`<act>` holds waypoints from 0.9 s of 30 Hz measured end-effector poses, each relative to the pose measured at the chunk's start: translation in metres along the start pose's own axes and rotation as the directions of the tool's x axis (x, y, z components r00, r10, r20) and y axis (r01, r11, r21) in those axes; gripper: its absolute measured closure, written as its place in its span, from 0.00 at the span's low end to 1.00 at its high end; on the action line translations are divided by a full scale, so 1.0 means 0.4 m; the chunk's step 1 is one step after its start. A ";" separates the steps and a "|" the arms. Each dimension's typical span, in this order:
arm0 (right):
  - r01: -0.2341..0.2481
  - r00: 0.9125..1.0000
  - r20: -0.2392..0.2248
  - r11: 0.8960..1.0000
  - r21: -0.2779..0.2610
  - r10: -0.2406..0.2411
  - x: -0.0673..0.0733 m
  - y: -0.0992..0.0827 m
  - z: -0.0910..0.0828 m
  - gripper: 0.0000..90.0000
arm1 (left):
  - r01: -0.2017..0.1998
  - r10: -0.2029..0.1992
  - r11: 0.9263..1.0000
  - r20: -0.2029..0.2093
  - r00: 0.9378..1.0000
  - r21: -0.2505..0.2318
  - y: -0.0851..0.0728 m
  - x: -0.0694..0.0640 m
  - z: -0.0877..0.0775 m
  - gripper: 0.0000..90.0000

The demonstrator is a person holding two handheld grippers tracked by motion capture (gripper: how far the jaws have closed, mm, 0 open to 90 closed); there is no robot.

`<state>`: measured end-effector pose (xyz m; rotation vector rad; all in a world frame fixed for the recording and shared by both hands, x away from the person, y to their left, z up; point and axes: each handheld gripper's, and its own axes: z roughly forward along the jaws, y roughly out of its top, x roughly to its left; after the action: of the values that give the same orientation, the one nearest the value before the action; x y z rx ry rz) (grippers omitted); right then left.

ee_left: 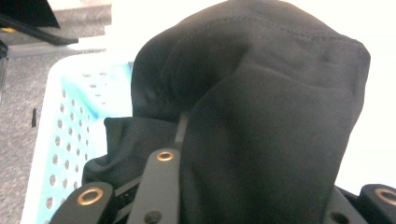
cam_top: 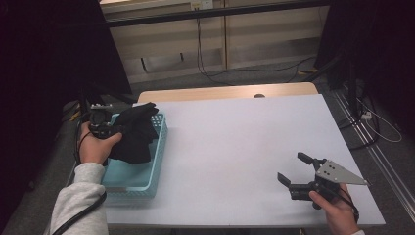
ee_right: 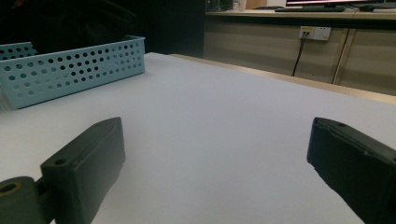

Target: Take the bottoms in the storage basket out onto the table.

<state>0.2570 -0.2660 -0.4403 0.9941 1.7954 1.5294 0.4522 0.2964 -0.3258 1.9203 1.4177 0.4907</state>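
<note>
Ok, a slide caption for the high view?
Left tongs grip a black garment above the light blue basket; right tongs hang open over the white table.

Two black jaws rise from the bottom of the right gripper view, standing wide apart with nothing between them, so the right gripper (ee_right: 215,168) is open above the bare white desk (ee_right: 219,116). Toward the desk's far left corner stands a light blue basket (ee_right: 70,70) with rows of round holes in its wall. Along the far edge of the desk a strip of wood shows. Beyond it, a beige wall panel carries a socket (ee_right: 315,32), from which a dark cable (ee_right: 297,51) hangs down.
</note>
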 end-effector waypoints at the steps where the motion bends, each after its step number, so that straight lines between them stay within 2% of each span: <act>1: -0.002 1.000 -0.001 1.000 0.000 0.002 0.000 0.000 0.000 0.04 | 0.000 0.000 1.000 0.005 1.000 -0.007 0.006 -0.006 -0.004 0.80; 5: 0.001 1.000 0.001 1.000 0.000 -0.001 0.001 0.000 0.000 0.04 | -0.022 0.023 0.998 0.030 0.999 -0.052 0.028 -0.031 -0.022 0.80; 8: 0.000 1.000 -0.001 1.000 -0.001 0.000 0.001 0.000 -0.001 0.04 | -0.012 0.018 0.995 0.058 0.998 -0.097 0.042 -0.049 -0.034 0.80; 11: -0.003 1.000 0.003 1.000 -0.001 0.003 -0.001 -0.001 -0.002 0.04 | -0.019 0.027 0.994 0.079 0.997 -0.109 0.054 -0.073 -0.036 0.80; 13: -0.007 1.000 0.005 1.000 -0.002 0.007 -0.002 -0.001 -0.003 0.04 | -0.039 0.049 0.993 0.087 0.995 -0.112 0.061 -0.094 -0.033 0.80; 19: -0.009 1.000 -0.002 1.000 -0.009 0.009 0.000 0.000 -0.002 0.04 | -0.074 0.091 0.989 0.129 0.987 -0.126 0.087 -0.158 -0.028 0.80; 23: -0.011 1.000 0.001 1.000 -0.006 0.011 -0.001 -0.001 -0.004 0.04 | -0.074 0.096 0.987 0.152 0.984 -0.143 0.111 -0.195 -0.038 0.80; 27: -0.011 1.000 0.007 1.000 -0.011 0.012 -0.004 -0.001 -0.008 0.04 | -0.090 0.119 0.983 0.180 0.976 -0.162 0.125 -0.228 -0.046 0.80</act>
<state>0.2552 -0.2691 -0.4403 1.0050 1.7778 1.5393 0.4437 0.2080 -0.2685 1.8708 1.1299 0.4396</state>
